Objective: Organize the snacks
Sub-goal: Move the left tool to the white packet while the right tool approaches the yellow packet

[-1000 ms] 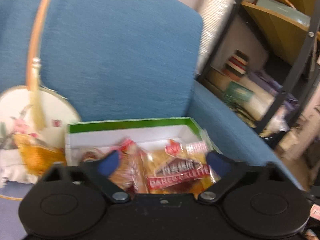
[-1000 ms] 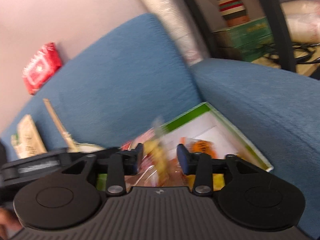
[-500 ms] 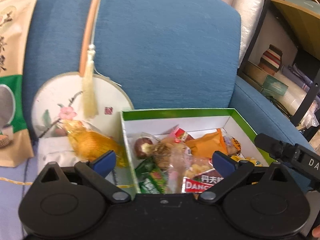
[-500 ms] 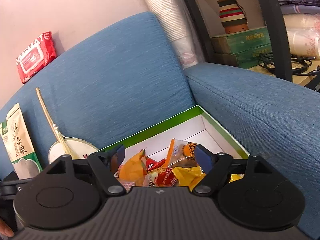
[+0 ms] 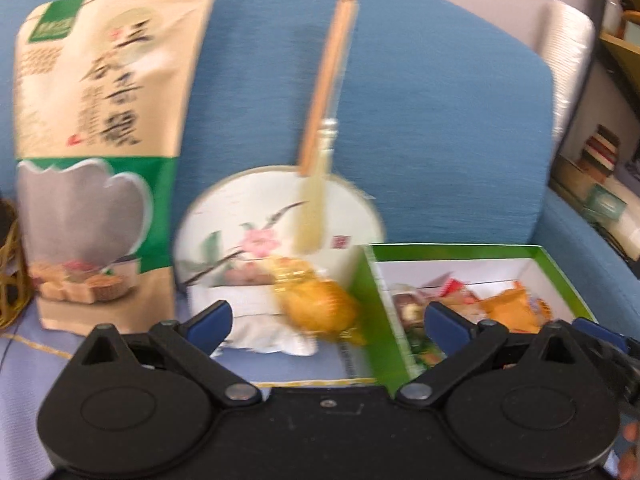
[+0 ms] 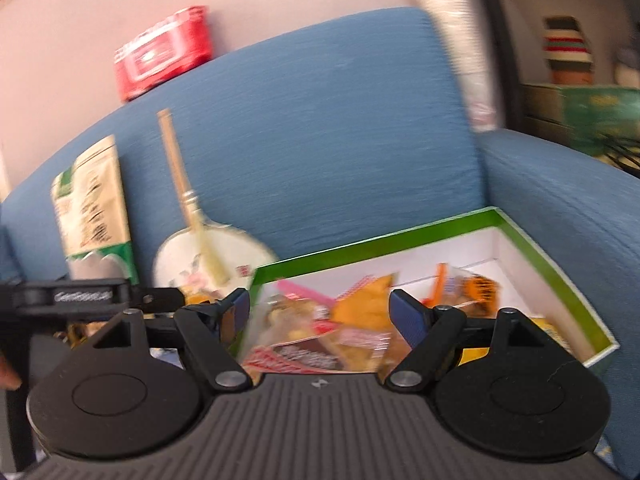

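A green-rimmed white box [image 5: 556,258] [image 6: 540,244] full of wrapped snacks sits on the blue sofa seat at the right. A yellow wrapped snack [image 5: 320,304] lies outside it on a white cloth, just left of the box. My left gripper [image 5: 326,320] is open and empty, hovering in front of that yellow snack. My right gripper [image 6: 320,312] is open and empty above the box's near left part, over the snacks [image 6: 360,312]. The left gripper also shows at the left of the right wrist view [image 6: 80,296].
A tall beige and green snack bag [image 5: 96,140] leans on the sofa back [image 5: 440,100] at left. A round painted fan [image 5: 276,236] with a wooden handle leans beside it. A red packet [image 6: 164,52] sits atop the sofa back. Shelving [image 5: 616,80] stands right.
Both views swung left. My left gripper moved from over the box to in front of the yellow snack. My right gripper opened, released a snack into the box, and shifted left.
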`<action>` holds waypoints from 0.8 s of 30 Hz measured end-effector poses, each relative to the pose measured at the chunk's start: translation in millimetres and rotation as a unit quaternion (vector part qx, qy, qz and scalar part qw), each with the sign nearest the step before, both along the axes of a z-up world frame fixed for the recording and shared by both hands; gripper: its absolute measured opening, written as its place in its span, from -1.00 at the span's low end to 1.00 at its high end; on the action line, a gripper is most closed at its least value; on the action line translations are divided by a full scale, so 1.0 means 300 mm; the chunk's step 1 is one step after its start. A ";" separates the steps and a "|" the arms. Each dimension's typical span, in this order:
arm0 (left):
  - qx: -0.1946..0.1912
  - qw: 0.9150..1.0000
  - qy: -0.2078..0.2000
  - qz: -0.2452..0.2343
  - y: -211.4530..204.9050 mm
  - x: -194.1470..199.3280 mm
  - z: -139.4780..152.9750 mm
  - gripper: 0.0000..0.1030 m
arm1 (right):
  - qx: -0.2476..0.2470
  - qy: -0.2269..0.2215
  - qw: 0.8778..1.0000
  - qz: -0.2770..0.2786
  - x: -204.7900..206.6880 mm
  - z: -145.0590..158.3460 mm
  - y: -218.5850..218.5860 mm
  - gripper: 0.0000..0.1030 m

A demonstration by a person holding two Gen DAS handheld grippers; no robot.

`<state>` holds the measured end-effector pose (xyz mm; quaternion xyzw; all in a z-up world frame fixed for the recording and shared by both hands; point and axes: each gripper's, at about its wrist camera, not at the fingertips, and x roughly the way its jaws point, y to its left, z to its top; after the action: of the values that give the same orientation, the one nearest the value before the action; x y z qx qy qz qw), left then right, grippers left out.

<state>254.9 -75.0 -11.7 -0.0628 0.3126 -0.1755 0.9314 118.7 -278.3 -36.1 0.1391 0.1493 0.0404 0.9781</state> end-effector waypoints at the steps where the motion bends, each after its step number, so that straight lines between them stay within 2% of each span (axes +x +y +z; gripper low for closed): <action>1: 0.001 1.000 0.003 0.006 0.017 0.004 -0.008 1.00 | -0.004 -0.001 1.000 0.017 0.002 0.002 0.016 1.00; 2: 0.004 1.000 0.006 0.012 0.033 0.008 -0.015 1.00 | -0.006 -0.002 0.999 0.038 0.004 0.004 0.034 1.00; 4: 0.006 1.000 0.009 0.021 0.062 0.015 -0.028 1.00 | -0.009 0.004 0.997 0.070 0.011 0.003 0.066 0.79; 6: 0.004 1.000 0.012 0.026 0.079 0.018 -0.037 1.00 | -0.018 0.013 0.996 0.084 0.020 -0.007 0.086 0.70; 9: 0.003 0.999 0.014 0.029 0.095 0.013 -0.044 1.00 | -0.027 0.018 0.996 0.084 0.029 -0.015 0.094 0.70; 13: 0.006 1.000 0.011 0.028 0.108 0.015 -0.062 1.00 | -0.022 -0.001 0.995 0.096 0.022 -0.008 0.106 0.73; 17: 0.003 0.999 0.016 0.030 0.134 0.024 -0.087 1.00 | -0.043 -0.001 0.992 0.115 0.033 -0.018 0.160 0.73; 24: -0.027 0.998 0.035 0.037 0.155 0.064 -0.098 1.00 | -0.064 0.009 0.990 0.128 0.044 -0.031 0.198 0.73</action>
<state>274.1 -28.6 -41.1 -0.1059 0.3377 -0.1470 0.9237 131.8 -218.8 -45.3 0.0558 0.1766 0.1547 0.9705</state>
